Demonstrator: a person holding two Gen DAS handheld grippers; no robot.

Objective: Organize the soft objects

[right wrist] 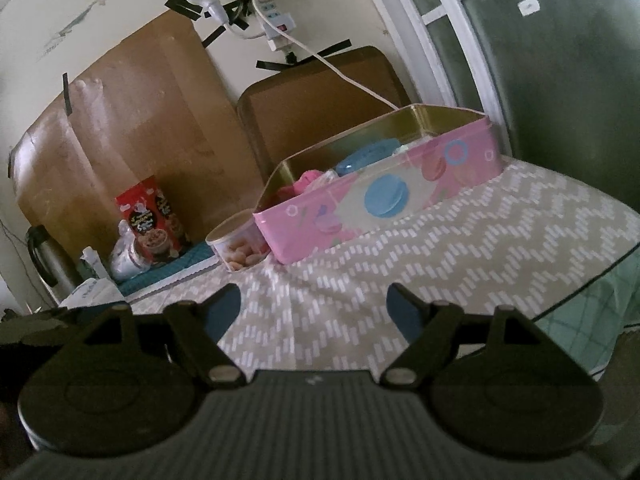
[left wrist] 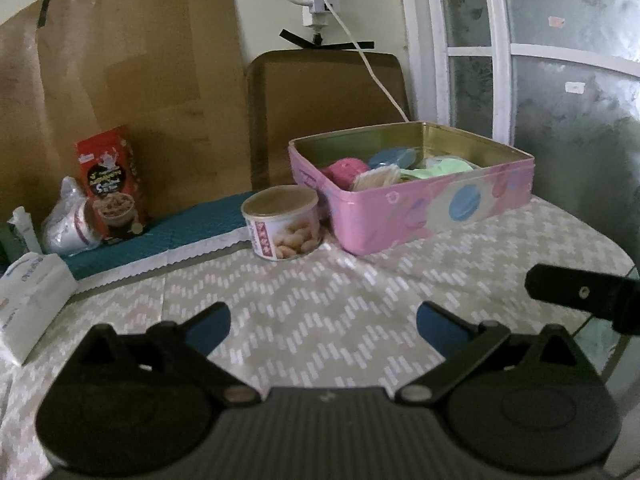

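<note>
A pink tin box (left wrist: 424, 208) stands open at the back of the table; it also shows in the right wrist view (right wrist: 360, 200). Inside lie soft things: a pink one (left wrist: 346, 170), a blue one (left wrist: 392, 158), a pale green one (left wrist: 444, 168) and a cream one (left wrist: 376, 179). In the right wrist view only the pink one (right wrist: 310, 180) and the blue one (right wrist: 366, 156) show. My left gripper (left wrist: 323, 318) is open and empty, low over the tablecloth in front of the box. My right gripper (right wrist: 314, 306) is open and empty, also short of the box.
A peanut can (left wrist: 282, 222) stands left of the box. A red snack pouch (left wrist: 112, 184), a plastic-wrapped cup (left wrist: 68, 220) and a tissue pack (left wrist: 28, 300) sit at the left. Cardboard (left wrist: 120, 80) leans on the wall. The table edge (right wrist: 592, 280) curves at the right.
</note>
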